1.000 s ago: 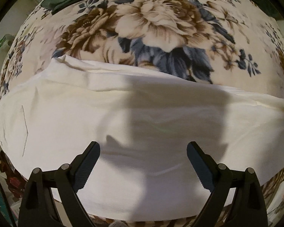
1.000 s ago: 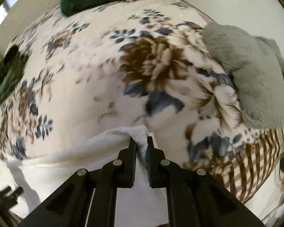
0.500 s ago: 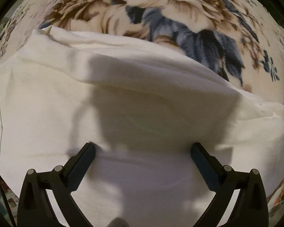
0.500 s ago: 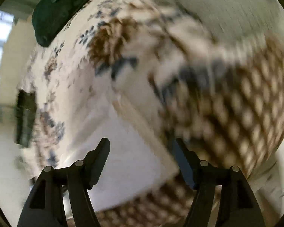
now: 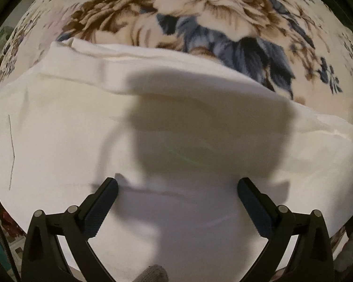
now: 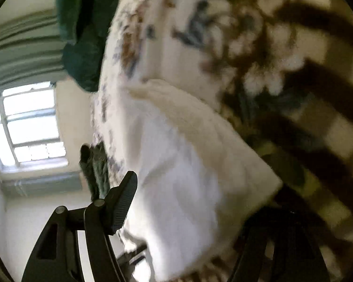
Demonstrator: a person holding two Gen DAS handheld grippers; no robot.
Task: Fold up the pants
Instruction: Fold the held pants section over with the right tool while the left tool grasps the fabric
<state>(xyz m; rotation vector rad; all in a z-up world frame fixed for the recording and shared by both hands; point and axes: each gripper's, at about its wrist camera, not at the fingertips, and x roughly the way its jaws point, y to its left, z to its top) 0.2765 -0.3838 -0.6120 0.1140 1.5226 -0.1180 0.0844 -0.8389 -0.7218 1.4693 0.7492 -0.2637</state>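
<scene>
Surface: a floral blanket [image 5: 223,23] with large brown and cream roses and blue-grey leaves covers the whole work area; in the right wrist view its edge [image 6: 317,117] shows a brown-and-cream striped border, heavily blurred.
Pants: the white pants [image 5: 82,122] lie spread across the blanket, filling the lower half of the left wrist view; their far edge forms a soft raised fold running from upper left to right, with the flower pattern just beyond it. A thin dark stitch line shows near the left edge of the cloth.
Pants, right view: the same white cloth [image 6: 188,176] runs diagonally across the frame, its rolled edge lying against the striped border.
Left gripper: the left gripper [image 5: 177,192] hangs over the pants with its jaws wide apart, nothing between them; its shadow falls dark on the cloth ahead.
Right gripper: the right gripper [image 6: 200,199] is tilted sharply, jaws apart, white cloth showing in the gap between them; the right-hand finger is dark and smeared, so whether it touches the cloth I cannot tell.
Room: a bright window [image 6: 28,127] with white bars sits at the left, a pale green curtain [image 6: 23,54] beside it, plain light walls around.
Other cloth: a dark green garment [image 6: 82,35] lies at the blanket's far end.
</scene>
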